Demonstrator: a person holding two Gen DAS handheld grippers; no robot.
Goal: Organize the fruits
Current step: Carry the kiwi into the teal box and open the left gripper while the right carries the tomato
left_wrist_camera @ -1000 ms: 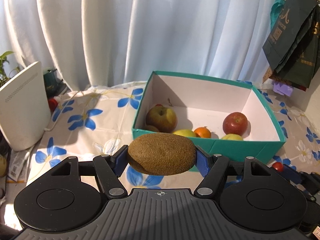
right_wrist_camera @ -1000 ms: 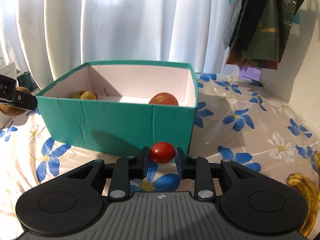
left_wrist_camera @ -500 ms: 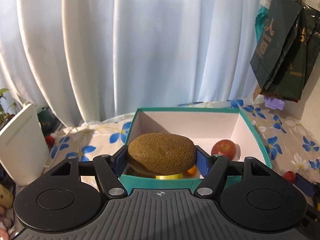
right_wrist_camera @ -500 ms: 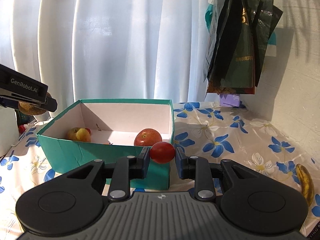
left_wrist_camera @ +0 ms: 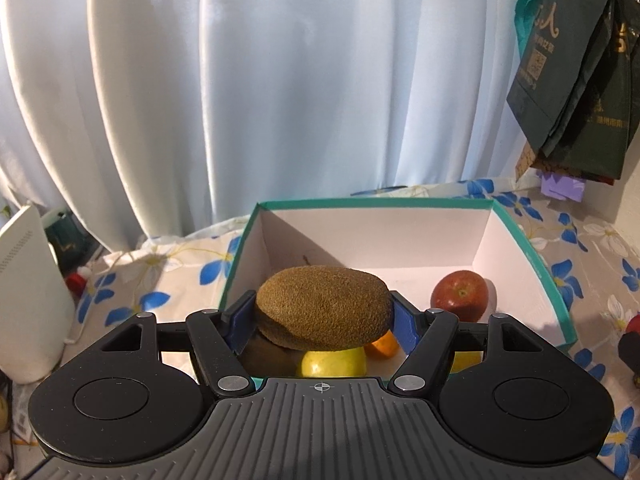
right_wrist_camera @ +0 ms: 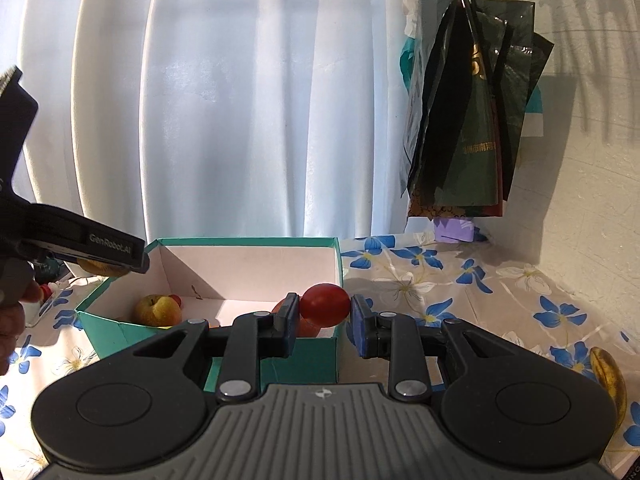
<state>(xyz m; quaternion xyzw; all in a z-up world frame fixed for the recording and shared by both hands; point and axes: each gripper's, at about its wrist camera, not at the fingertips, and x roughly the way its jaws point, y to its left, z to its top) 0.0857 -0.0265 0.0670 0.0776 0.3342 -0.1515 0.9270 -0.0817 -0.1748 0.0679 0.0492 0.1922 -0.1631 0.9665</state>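
Note:
My left gripper (left_wrist_camera: 323, 318) is shut on a brown kiwi (left_wrist_camera: 323, 306), held over the near edge of the teal box (left_wrist_camera: 532, 256). Inside the box lie a red apple (left_wrist_camera: 460, 295), a yellow fruit (left_wrist_camera: 334, 362) and a small orange (left_wrist_camera: 382, 347). My right gripper (right_wrist_camera: 323, 314) is shut on a small red tomato (right_wrist_camera: 325, 305), raised near the box's right corner (right_wrist_camera: 338, 264). A yellow-red apple (right_wrist_camera: 157, 310) shows in the box from this side. The left gripper's body (right_wrist_camera: 72, 236) enters the right wrist view at the left, above the box's edge.
The table wears a cloth with blue flowers (right_wrist_camera: 440, 280). Dark bags (right_wrist_camera: 468, 128) hang on the wall at the right. A banana (right_wrist_camera: 608, 376) lies at the right edge. A white device (left_wrist_camera: 28, 292) stands left of the box. White curtains fill the back.
My left gripper carried the kiwi forward to above the box's near edge. My right gripper rose with the tomato to the height of the box's rim.

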